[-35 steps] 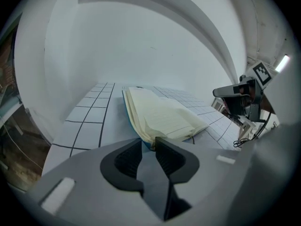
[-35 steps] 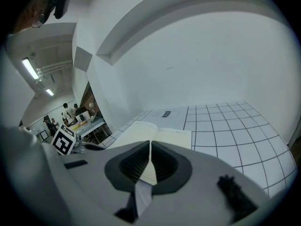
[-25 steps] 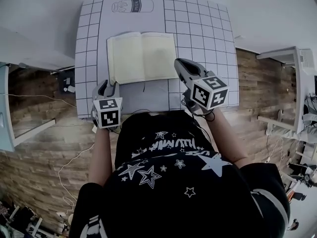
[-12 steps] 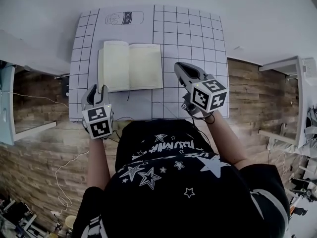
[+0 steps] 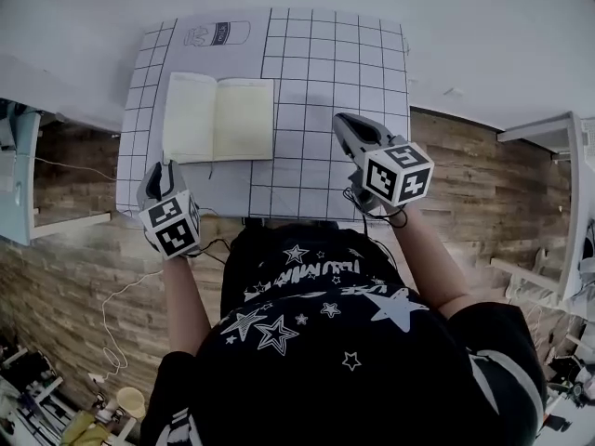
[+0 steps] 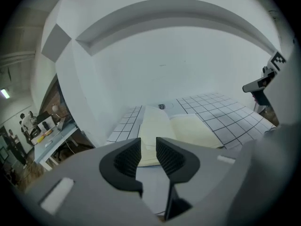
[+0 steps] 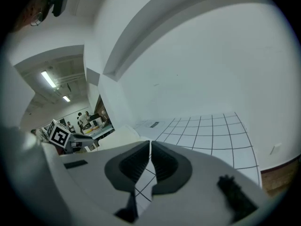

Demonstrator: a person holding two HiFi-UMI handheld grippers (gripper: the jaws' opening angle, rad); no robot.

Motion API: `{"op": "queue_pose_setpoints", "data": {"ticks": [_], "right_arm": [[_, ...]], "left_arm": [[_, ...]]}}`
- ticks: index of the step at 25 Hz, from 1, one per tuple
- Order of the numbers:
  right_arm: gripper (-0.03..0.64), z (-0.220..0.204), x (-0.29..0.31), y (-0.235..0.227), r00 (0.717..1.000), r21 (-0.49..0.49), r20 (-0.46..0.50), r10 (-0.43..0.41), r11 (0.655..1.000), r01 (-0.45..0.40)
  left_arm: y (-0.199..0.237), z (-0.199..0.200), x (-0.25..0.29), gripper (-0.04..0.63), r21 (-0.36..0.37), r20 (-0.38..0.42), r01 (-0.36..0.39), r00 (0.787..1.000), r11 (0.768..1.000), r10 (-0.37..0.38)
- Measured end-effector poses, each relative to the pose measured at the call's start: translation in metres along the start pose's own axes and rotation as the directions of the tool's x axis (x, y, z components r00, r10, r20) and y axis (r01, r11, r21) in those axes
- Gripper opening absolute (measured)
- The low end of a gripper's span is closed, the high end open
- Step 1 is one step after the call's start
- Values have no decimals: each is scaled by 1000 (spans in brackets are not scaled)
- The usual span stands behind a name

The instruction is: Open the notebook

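Observation:
The notebook (image 5: 218,119) lies open and flat on the gridded mat (image 5: 325,63), pale pages up; it also shows in the left gripper view as a notebook (image 6: 174,128) ahead of the jaws. My left gripper (image 5: 162,173) hovers at the mat's near left corner, short of the notebook. Its jaws (image 6: 148,147) have just been closing; a small gap remains with nothing in it. My right gripper (image 5: 341,122) is to the right of the notebook, apart from it. Its jaws (image 7: 150,147) stand together, empty.
A milk carton drawing (image 5: 218,33) is printed at the mat's far edge. The white table ends just behind the grippers, with wood floor (image 5: 74,258) below. A pale shelf (image 5: 14,184) stands left, white furniture (image 5: 558,156) right. People stand far off (image 6: 26,124).
My left gripper has lifted and drawn back from the notebook's near edge toward the mat's corner. My right gripper has moved right, away from the notebook's right edge. The notebook stays open.

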State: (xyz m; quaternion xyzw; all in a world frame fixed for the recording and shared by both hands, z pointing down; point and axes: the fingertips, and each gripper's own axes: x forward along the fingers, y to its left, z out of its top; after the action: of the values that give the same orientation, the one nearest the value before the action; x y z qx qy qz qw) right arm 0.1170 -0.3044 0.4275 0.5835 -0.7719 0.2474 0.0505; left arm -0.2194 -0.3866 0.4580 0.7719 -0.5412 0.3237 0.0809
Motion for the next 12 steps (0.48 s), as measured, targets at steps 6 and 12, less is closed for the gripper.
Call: {"op": "queue_pose_setpoints", "data": {"ticks": [6, 12], "right_arm": [[20, 4, -19, -14, 996, -22, 4, 86, 996, -85], [20, -18, -36, -6, 974, -38, -58, 220, 974, -222]], "left_arm": [[-48, 7, -39, 101, -34, 37, -28, 999, 999, 29], [-100, 11, -88, 83, -216, 137, 35, 991, 976, -5]]}}
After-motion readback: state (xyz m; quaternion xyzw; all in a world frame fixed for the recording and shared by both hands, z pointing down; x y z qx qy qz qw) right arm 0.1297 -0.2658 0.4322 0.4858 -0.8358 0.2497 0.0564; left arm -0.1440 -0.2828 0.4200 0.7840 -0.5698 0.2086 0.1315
